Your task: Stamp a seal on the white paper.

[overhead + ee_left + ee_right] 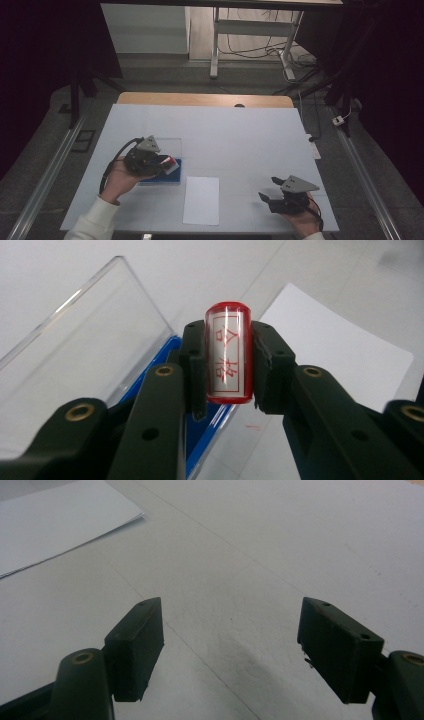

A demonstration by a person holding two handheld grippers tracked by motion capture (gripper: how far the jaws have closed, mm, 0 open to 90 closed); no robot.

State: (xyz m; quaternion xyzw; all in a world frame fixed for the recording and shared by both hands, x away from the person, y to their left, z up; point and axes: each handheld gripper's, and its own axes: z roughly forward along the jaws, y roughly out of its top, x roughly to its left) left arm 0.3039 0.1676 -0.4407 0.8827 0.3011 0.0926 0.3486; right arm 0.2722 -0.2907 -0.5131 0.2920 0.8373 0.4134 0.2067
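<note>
My left gripper [227, 367] is shut on a red-rimmed stamp [228, 354], whose white face with red characters points at the camera. In the high view the left gripper [167, 164] holds the stamp [170, 162] just above the blue ink-pad case [161, 178], whose clear lid [75, 355] stands open. A white paper sheet [201, 200] lies to the right of the case and shows again beyond the jaws [340, 347]. My right gripper [267, 189] rests open near the table's front right, with nothing between its jaws [230, 645].
The table top [240, 135] is covered in white. A corner of the paper stack [60, 520] lies to the upper left of the right gripper. A small red mark [252, 427] is on the table beside the case.
</note>
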